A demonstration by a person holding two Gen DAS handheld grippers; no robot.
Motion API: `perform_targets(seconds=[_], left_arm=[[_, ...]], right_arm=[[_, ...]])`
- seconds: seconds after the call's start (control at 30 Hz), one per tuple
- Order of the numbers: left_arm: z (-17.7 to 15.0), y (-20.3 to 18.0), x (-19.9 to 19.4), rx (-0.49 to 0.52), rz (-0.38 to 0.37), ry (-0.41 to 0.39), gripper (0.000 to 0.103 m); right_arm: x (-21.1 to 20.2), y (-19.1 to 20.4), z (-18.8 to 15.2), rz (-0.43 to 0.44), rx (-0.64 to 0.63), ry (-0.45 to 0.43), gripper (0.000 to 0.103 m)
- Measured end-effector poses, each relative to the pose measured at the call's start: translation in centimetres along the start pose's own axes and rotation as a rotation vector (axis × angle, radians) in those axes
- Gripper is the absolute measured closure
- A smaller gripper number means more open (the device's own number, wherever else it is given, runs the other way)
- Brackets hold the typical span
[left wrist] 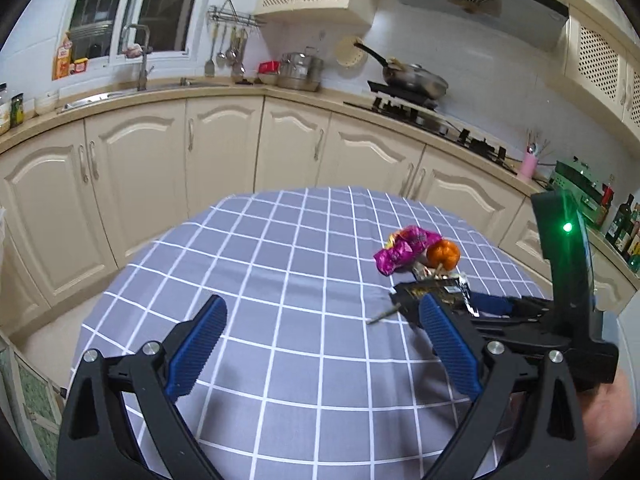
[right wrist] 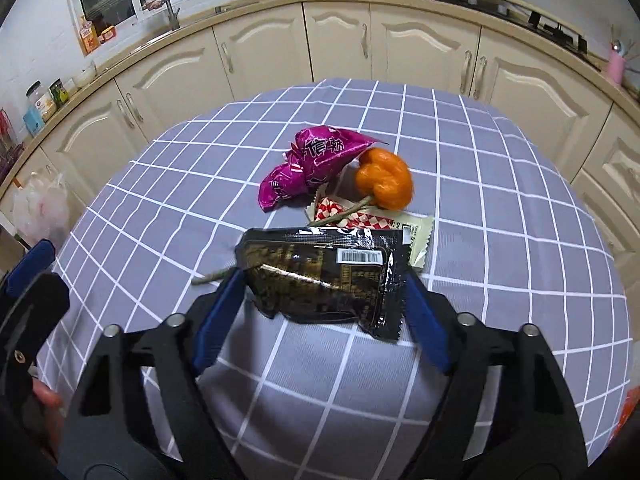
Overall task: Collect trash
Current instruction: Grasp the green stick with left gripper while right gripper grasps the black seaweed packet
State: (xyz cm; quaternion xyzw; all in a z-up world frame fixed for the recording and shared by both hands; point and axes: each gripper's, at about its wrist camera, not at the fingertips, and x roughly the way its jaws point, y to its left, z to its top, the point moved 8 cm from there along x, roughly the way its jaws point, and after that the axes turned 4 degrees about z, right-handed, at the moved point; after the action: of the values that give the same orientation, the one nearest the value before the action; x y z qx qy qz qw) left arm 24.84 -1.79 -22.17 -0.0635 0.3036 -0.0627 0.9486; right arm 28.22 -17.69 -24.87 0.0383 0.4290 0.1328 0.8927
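A: Where's my right gripper (right wrist: 322, 280)?
B: Angled down at the table (right wrist: 500, 184), jaws flanking the black wrapper (right wrist: 320, 276), pads seemingly touching its edges.
A: My left gripper (left wrist: 320, 320)?
B: Spread wide, empty.

The desk (right wrist: 168, 184), under a grey-blue checked cloth, carries a purple wrapper (right wrist: 312, 164), orange peel (right wrist: 384, 178), a black packet (right wrist: 324, 276), a red-checked wrapper (right wrist: 356, 214) and a twig (right wrist: 210, 278).
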Motion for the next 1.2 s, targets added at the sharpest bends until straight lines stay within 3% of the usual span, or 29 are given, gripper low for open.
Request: perform_targets(seconds=[0.03, 0.13, 0.53, 0.9, 0.93, 0.97, 1.03, 1.1, 1.13, 1.2], left_arm=[[-0.1, -0.3, 0.2, 0.004, 0.001, 0.009, 0.008], [-0.3, -0.4, 0.5, 0.012, -0.003, 0.024, 0.008], [-0.8, -4.8, 1.9, 0.172, -0.045, 0.067, 0.008], [-1.7, -11.6, 7.9, 0.339, -0.105, 0.242, 0.008], [-1.9, -12.0, 8.6, 0.342, -0.108, 0.263, 0.012], [-2.1, -12.3, 9.1, 0.348, -0.108, 0.280, 0.028], [-2.4, -13.0, 10.1, 0.366, -0.096, 0.302, 0.042], [-2.2, -13.6, 10.3, 0.366, -0.119, 0.301, 0.067], [-2.1, -13.7, 10.4, 0.356, -0.129, 0.308, 0.094], [-2.2, -13.8, 10.2, 0.318, -0.158, 0.322, 0.100]], right_arm=[[-0.2, -0.1, -0.1, -0.005, -0.005, -0.003, 0.040], [-0.6, -0.3, -0.6, 0.010, 0.000, -0.008, 0.044], [-4.9, -5.3, -2.7, 0.016, 0.107, -0.081, 0.046], [-6.3, -9.9, -3.2, 0.085, 0.326, -0.154, 0.046], [-6.3, -10.0, -3.2, 0.090, 0.335, -0.157, 0.046], [-6.3, -10.1, -3.3, 0.095, 0.341, -0.162, 0.046], [-6.6, -10.2, -3.2, 0.099, 0.339, -0.170, 0.046], [-6.8, -10.2, -3.3, 0.101, 0.331, -0.175, 0.046], [-6.9, -10.2, -3.3, 0.101, 0.327, -0.177, 0.046], [-7.3, -10.3, -3.4, 0.096, 0.320, -0.180, 0.046]])
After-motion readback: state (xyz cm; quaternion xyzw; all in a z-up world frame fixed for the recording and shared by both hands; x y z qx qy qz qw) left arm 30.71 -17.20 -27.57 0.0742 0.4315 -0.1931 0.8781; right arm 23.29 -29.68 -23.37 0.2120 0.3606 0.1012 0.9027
